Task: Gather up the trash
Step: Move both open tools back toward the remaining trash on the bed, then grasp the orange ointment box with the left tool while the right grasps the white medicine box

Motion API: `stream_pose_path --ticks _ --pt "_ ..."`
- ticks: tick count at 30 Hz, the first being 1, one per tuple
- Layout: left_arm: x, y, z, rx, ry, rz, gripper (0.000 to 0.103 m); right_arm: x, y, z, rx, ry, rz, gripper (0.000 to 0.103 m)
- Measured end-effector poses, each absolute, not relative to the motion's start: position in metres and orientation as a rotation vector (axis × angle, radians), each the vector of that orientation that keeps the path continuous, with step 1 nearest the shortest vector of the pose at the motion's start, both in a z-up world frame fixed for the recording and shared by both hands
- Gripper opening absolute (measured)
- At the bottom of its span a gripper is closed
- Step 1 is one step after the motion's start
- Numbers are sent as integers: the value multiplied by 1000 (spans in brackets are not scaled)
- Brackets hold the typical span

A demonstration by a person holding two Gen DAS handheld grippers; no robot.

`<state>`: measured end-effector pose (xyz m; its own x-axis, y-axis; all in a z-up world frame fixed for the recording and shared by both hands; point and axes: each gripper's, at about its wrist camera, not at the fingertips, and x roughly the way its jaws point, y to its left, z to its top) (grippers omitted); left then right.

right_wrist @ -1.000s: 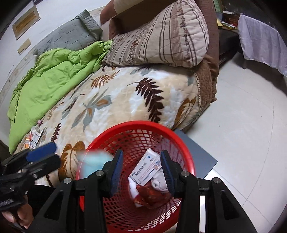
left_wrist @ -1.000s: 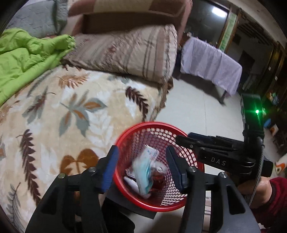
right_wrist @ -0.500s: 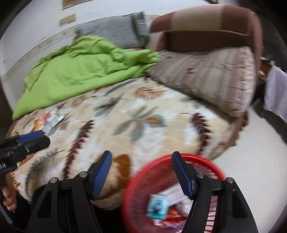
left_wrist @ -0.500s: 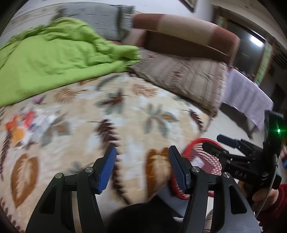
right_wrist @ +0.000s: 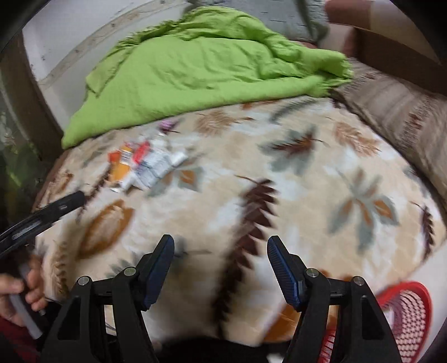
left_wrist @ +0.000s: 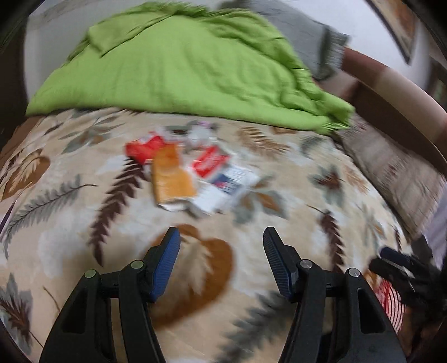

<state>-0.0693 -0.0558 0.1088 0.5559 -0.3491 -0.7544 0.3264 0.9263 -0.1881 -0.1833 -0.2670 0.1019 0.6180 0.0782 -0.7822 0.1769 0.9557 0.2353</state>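
A small pile of trash lies on the leaf-patterned bedspread (left_wrist: 69, 237): an orange packet (left_wrist: 171, 176), a red wrapper (left_wrist: 142, 148), a red and white wrapper (left_wrist: 211, 163) and a white and blue packet (left_wrist: 226, 187). The pile also shows in the right wrist view (right_wrist: 142, 164), far left. My left gripper (left_wrist: 222, 262) is open and empty, short of the pile. My right gripper (right_wrist: 220, 268) is open and empty over the bedspread (right_wrist: 307, 195). The red mesh basket (right_wrist: 410, 321) sits low at the right, beside the bed; it also shows in the left wrist view (left_wrist: 391, 301).
A crumpled green blanket (left_wrist: 181, 64) covers the far side of the bed. A striped pillow (right_wrist: 399, 111) and a brown headboard (left_wrist: 396, 97) lie to the right. A grey pillow (right_wrist: 279, 19) rests behind the blanket. Both views are motion-blurred.
Both grippers have swung away from the red basket, left across the bed toward the trash pile. Both jaws stay open and empty; the right jaws opened wider than a second ago.
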Motion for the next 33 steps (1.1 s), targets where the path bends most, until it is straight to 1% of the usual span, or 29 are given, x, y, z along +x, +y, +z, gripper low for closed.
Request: stream_pose_path --ticks 4,7,10,16,17,18,19,21,25,29,33 --pt "-11 -42 93 -75 958 -318 61 -162 -255 100 349 922 -7 73" --pt "25 -37 80 -130 1016 -330 64 -158 -256 96 374 928 -3 73" --pt "59 -36 61 -204 1071 -329 64 -157 -264 89 405 944 -8 73" --pt "93 -41 32 -244 1125 -266 64 -153 -280 80 437 966 -17 73" --pt "95 -40 27 -263 1121 -268 63 -150 -282 79 447 971 -17 73" --pt "95 -40 24 -282 1121 -274 58 -147 -283 78 455 976 -15 73" --pt "94 -39 22 -295 1125 -285 46 -144 -284 78 461 977 -11 73" --pt "89 -38 20 -288 1109 -292 46 -137 -283 77 469 981 -3 73" --pt "59 -28 35 -245 1035 -299 46 -113 -273 80 484 972 26 73" --pt "18 -6 55 -216 957 -283 46 -72 -260 75 526 981 35 73" --pt "-12 15 62 -177 890 -197 46 -30 -243 64 536 1011 13 73"
